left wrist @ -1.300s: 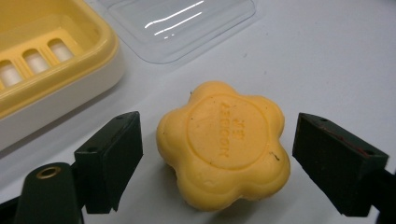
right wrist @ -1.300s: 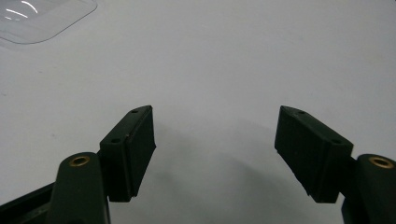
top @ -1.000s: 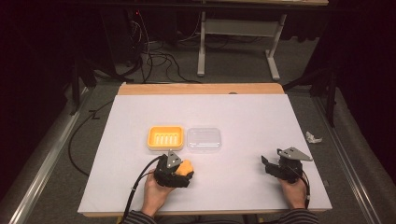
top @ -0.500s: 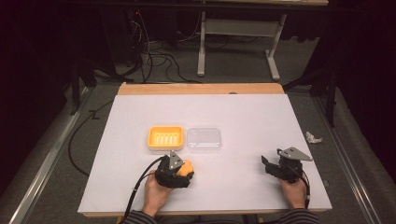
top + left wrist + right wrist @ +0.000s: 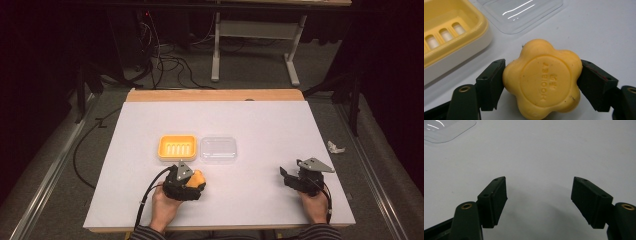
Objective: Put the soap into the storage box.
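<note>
A flower-shaped yellow soap (image 5: pixel 542 81) sits clamped between the two black jaws of the left tool (image 5: pixel 541 83), just above the white worktop (image 5: pixel 260 120) and a little nearer to us than the yellow soap dish (image 5: pixel 177 147). We read the step in hand as carrying the soap into that dish. To do it well, we judge the bar should be lifted clear of the dish's near rim before it travels forward, kept level so that its lobes do not slip between the pads, and lowered onto the slotted floor of the dish before the jaws part. We would keep the squeeze light, since soap is likely to dent and slide.

Just beside the dish, on its right, lies the clear plastic lid (image 5: pixel 218 148), touching or nearly touching it; we would steer the soap wide of it. Well to the right of the dish, the right tool (image 5: pixel 539 200) rests low over bare worktop with its jaws wide apart and nothing between them.

Against the picture from a second ago we find very little changed: the soap sits in the same grip at the same spot before the dish, the right tool has not moved, and dish and lid lie as they did.
</note>
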The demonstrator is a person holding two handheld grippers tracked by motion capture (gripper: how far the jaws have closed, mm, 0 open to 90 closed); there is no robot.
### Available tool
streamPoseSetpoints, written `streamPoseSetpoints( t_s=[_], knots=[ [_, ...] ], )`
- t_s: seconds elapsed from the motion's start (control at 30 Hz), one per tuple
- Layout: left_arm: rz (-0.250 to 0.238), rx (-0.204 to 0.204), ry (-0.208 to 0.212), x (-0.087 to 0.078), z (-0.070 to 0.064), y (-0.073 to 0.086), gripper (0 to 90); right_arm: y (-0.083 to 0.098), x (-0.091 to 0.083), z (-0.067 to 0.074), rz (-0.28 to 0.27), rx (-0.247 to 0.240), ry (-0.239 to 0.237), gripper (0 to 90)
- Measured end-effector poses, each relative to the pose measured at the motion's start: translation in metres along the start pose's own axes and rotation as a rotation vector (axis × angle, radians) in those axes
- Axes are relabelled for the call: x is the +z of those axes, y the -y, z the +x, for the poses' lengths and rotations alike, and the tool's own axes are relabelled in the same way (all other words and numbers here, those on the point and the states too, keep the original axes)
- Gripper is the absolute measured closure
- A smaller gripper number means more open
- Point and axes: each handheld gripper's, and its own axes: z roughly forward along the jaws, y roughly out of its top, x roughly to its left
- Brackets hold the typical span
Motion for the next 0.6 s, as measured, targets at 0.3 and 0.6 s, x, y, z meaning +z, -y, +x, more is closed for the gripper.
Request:
streamPoseSetpoints(
  t_s=[0.3, 0.6],
  knots=[
    [-0.018, -0.006, -0.006, -0.01, 0.008, -0.006, 26.6, 0.0, 0.0, 0.0, -0.002, 0.002, -0.001, 29.2],
    [-0.045, -0.02, 0.002, -0.019, 0.018, -0.018, 26.7, 0.0, 0.0, 0.0, -0.004, 0.001, -0.004, 29.2]
  ],
)
